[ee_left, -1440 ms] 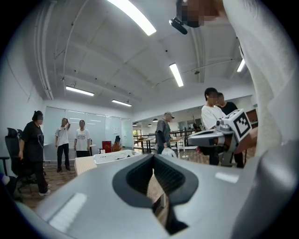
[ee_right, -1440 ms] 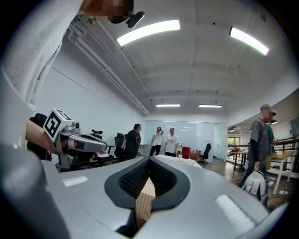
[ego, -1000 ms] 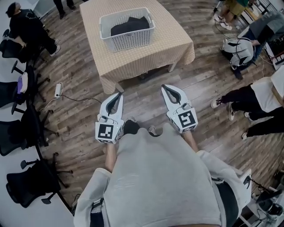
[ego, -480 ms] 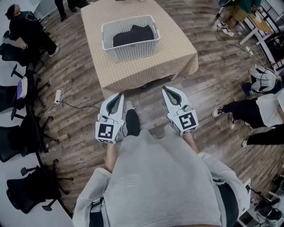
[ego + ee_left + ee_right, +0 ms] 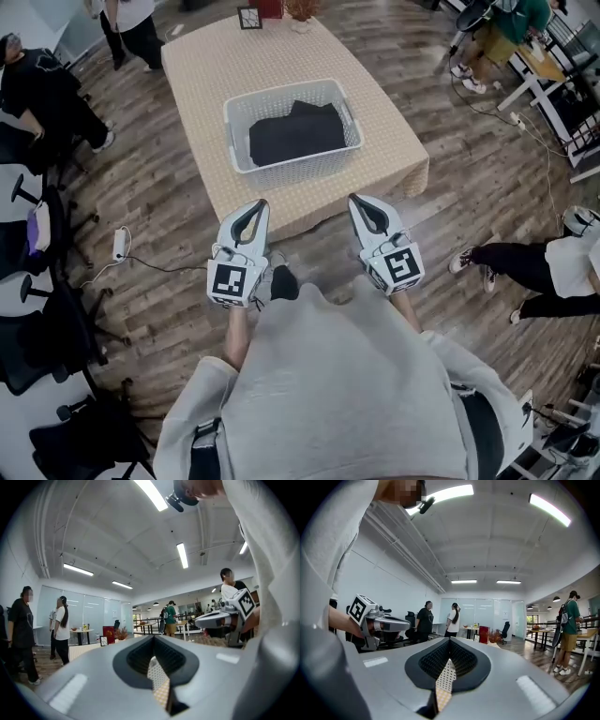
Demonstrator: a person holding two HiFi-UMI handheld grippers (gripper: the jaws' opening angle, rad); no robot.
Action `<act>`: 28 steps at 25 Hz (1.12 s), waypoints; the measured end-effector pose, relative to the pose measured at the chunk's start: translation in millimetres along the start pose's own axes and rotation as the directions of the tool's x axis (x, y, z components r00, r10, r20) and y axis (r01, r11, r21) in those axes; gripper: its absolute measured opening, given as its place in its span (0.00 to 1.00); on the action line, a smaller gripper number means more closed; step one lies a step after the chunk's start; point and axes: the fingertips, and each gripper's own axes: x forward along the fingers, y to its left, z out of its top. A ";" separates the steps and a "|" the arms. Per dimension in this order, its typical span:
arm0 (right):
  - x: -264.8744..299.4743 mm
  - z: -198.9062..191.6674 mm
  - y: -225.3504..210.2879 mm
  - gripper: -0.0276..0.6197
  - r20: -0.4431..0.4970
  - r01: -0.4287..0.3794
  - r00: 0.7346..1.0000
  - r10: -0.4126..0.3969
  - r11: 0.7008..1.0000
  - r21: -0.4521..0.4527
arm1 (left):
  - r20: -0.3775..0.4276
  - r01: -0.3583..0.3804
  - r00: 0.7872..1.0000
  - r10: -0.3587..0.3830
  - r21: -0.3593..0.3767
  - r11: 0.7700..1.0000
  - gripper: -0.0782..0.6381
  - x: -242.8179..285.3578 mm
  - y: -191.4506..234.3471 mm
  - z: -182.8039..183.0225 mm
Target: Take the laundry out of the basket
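- The left gripper [image 5: 256, 208] is held out in front of the person and points at the table [image 5: 202, 70]. Its two jaws are pressed together with nothing in them. Only a thin slit between them shows the checked cloth beyond.
- The right gripper [image 5: 360, 204] is beside it, a little apart, and points the same way. Its jaws are closed tight too and hold nothing.
- Each gripper has a cube with a black-and-white square mark at its back end.
- The basket [image 5: 291, 172] is white with many small holes in its walls. It stands on the table, close to the edge nearest the person.
- In the head view the gripper tips are near that table edge. They do not touch the basket.
- The laundry [image 5: 295, 134] is dark, almost black. It lies bunched up inside the basket and covers most of the bottom — none of it hangs over the rim.
- The table has a tan checked cloth that hangs down its sides. A small picture frame [image 5: 249, 17] stands at its far end.
- The floor [image 5: 469, 187] is made of wood boards. A white power strip [image 5: 119, 244] with a cable lies on it to the left of the table.
- Black office chairs [image 5: 37, 328] stand along the left side. A seated person [image 5: 37, 80] in dark clothes is there too.
- On the right, someone's legs [image 5: 511, 258] in black trousers stretch across the floor.
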 end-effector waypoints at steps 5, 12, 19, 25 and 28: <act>79.5 20.5 -21.0 0.04 0.016 0.038 0.999 -0.038 0.999 -0.024 | 0.025 0.019 1.000 -0.019 0.023 1.000 0.12 39.6 76.6 10.4; 159.0 32.2 -47.0 0.04 0.027 0.080 0.996 -0.079 0.996 -0.030 | 0.035 0.027 0.999 -0.028 0.014 1.000 0.12 85.3 158.0 16.0; 193.4 21.6 -84.1 0.04 0.031 0.093 0.995 -0.093 0.996 0.004 | 0.019 -0.006 1.000 0.006 0.026 1.000 0.12 120.7 189.4 6.8; 223.5 17.2 -124.9 0.04 0.022 0.028 0.999 -0.029 0.999 0.021 | -0.023 -0.100 0.995 0.101 0.022 0.995 0.12 151.7 203.9 1.7; 238.7 12.5 -136.0 0.04 0.004 -0.003 1.000 0.003 1.000 0.025 | -0.042 -0.151 0.988 0.151 0.005 0.989 0.12 158.0 219.0 -5.0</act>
